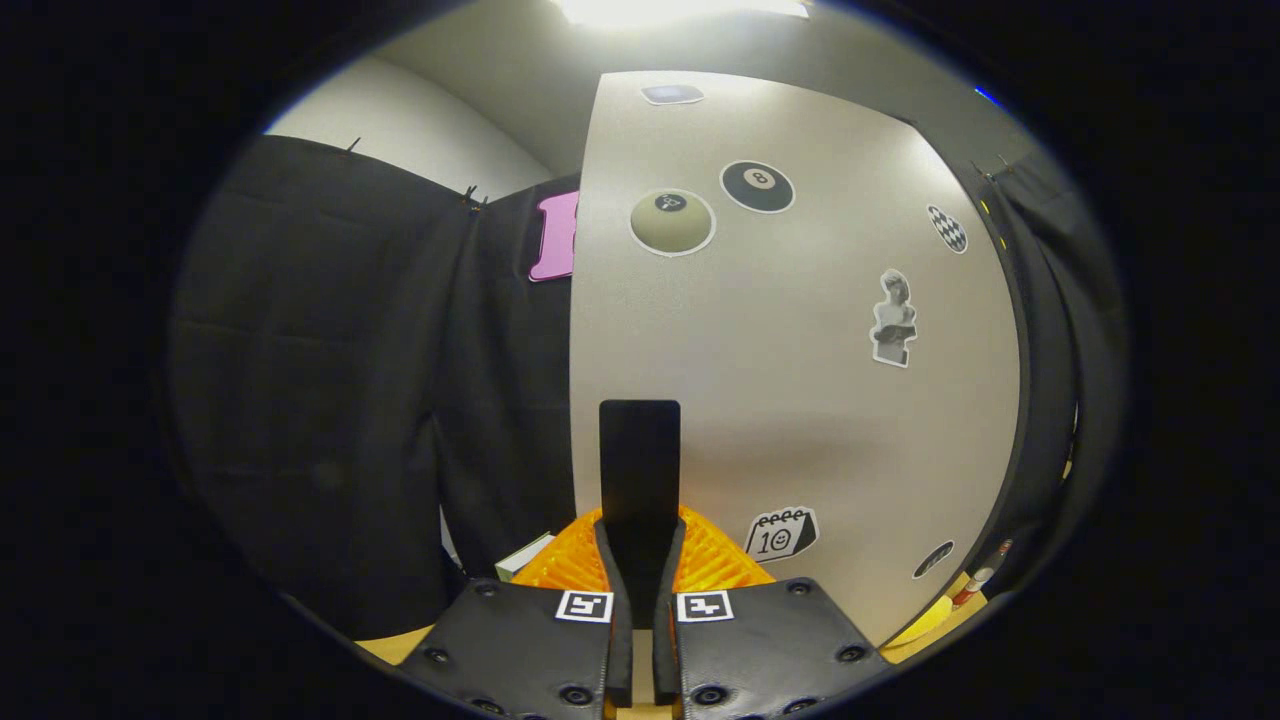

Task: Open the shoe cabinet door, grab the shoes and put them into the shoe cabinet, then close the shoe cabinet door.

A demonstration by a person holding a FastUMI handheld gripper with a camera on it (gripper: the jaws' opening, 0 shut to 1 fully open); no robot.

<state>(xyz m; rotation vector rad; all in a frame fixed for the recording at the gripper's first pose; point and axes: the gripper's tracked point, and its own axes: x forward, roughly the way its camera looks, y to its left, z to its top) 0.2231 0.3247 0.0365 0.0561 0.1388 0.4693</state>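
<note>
Your gripper (pixel 640 560) has its two fingers drawn in narrow, pressed from both sides on a dark upright strip (pixel 640 470) that stands on the pale shoe cabinet door (pixel 800 380), seemingly its handle. The strip rises straight up from between the fingertips, near the door's left edge. Just behind the fingers, low down, an orange ribbed object (pixel 715 560) shows on both sides of them; you cannot tell what it is. The door fills the space ahead of you and to the right, a matte off-white panel dotted with stickers: a black eight-ball sticker (pixel 757 186) and a beige ball sticker (pixel 672 221) up high, a bust sticker (pixel 893 318) toward the right, and a calendar sticker (pixel 781 533) just right of the fingers. Left of the door hangs the booth's black cloth wall (pixel 330 380), creased and clipped at the top. Above it you see a white wall (pixel 400 120) and a bright ceiling light (pixel 680 10). A light wooden surface (pixel 400 645) shows below, beside the gripper body.
</note>
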